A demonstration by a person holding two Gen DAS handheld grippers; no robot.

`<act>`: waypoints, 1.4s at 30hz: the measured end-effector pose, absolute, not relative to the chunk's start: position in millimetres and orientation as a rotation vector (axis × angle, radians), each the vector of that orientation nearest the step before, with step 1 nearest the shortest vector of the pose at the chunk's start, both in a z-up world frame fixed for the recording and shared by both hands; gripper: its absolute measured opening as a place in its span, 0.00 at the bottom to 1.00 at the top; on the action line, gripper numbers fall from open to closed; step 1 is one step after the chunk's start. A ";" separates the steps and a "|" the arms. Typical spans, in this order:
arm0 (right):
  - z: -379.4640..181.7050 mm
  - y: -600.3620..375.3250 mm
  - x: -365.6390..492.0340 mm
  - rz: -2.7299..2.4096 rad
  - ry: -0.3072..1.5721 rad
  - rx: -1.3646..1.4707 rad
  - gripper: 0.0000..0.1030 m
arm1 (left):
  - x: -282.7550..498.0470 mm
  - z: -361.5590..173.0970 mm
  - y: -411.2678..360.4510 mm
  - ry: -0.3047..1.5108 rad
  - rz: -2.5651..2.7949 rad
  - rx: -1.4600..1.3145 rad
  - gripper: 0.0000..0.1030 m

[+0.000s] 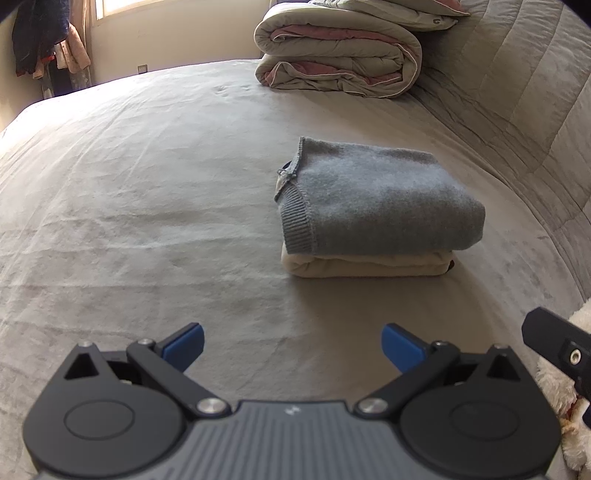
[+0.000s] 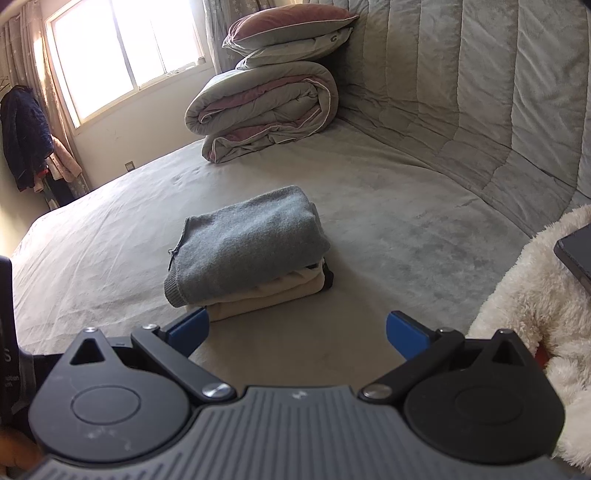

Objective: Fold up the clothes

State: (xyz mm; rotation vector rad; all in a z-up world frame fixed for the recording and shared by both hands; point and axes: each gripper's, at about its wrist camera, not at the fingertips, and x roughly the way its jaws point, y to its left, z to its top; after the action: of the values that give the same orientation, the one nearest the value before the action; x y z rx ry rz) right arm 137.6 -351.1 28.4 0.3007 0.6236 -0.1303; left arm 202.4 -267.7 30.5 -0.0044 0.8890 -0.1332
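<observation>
Grey sweater folded atop cream garment, bare bedsheet around.

rolled duvet, pillows, hanging jackets

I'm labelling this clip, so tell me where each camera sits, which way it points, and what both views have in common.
Left wrist: on the left gripper, jaws open, looking across the bed at the folded grey sweater on a cream garment; part of the other gripper shows at right.
Right wrist: on the right gripper, jaws open, facing the same stack from further right; white fluffy fabric at right.
Shared: stack, rolled duvet, window.
</observation>
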 end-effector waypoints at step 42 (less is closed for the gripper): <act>61.2 -312.6 92.8 -0.073 0.584 0.179 1.00 | 119.3 70.4 -228.3 0.837 -0.120 -0.002 0.99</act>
State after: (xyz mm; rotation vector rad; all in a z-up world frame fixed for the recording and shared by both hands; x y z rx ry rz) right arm 92.8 -312.6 61.2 0.1791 0.5842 -0.0733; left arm 119.3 -228.3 70.4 -0.0016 0.8365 -0.1195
